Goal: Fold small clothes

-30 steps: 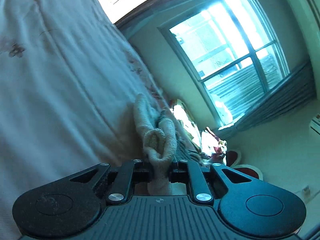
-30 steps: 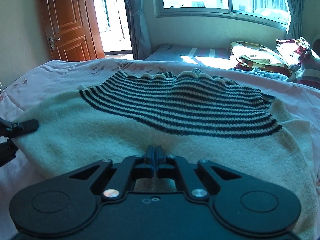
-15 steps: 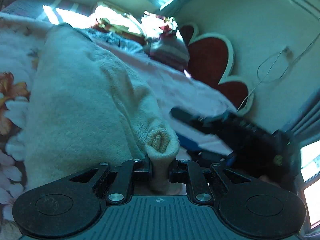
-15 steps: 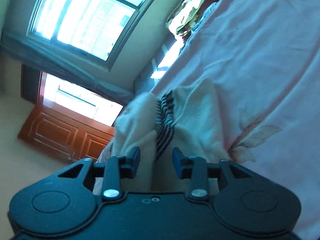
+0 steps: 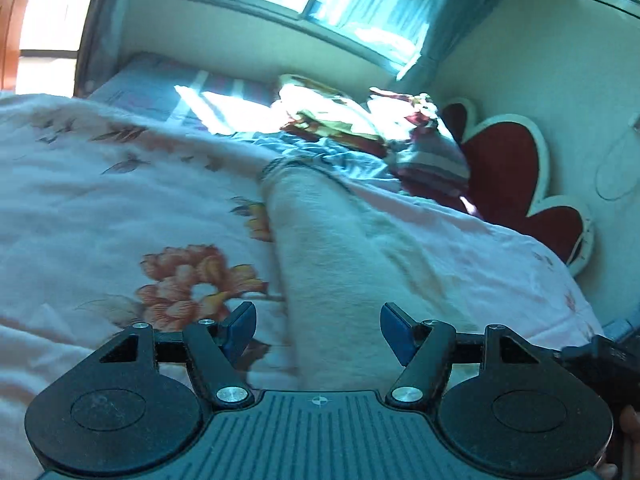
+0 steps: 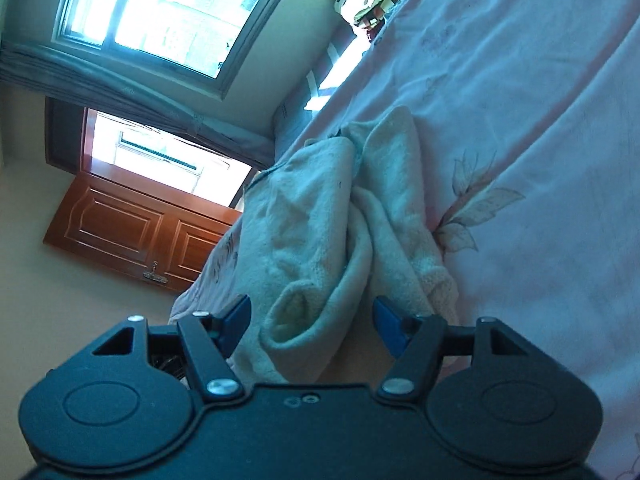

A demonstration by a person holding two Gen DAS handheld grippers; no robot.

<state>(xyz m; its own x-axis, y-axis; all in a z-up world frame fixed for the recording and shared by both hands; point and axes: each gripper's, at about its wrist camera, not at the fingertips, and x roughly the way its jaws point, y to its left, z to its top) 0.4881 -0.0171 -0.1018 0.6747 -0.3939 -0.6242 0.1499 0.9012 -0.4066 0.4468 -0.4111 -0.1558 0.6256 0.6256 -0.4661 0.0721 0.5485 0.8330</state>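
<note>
A small cream knit sweater [image 5: 324, 256] lies folded into a long narrow strip on the floral bedspread [image 5: 120, 208]. In the right wrist view the sweater [image 6: 320, 216] shows as two folded layers, its striped part hidden inside. My left gripper [image 5: 318, 330] is open, its blue-padded fingers standing either side of the strip's near end, not holding it. My right gripper [image 6: 310, 326] is open too, with the sweater's near fold lying between its fingers. The right gripper's black body also shows at the right edge of the left wrist view [image 5: 608, 364].
Pillows and bundled bedding [image 5: 360, 128] lie at the head of the bed by a red heart-shaped headboard [image 5: 516, 184]. A window [image 6: 168, 12] and a wooden door [image 6: 132, 232] are behind. The pink bedspread [image 6: 520, 160] spreads to the right of the sweater.
Both grippers have opened and let go of the sweater. The left one held a cream fold half a second ago; the sweater now lies folded on the bed.
</note>
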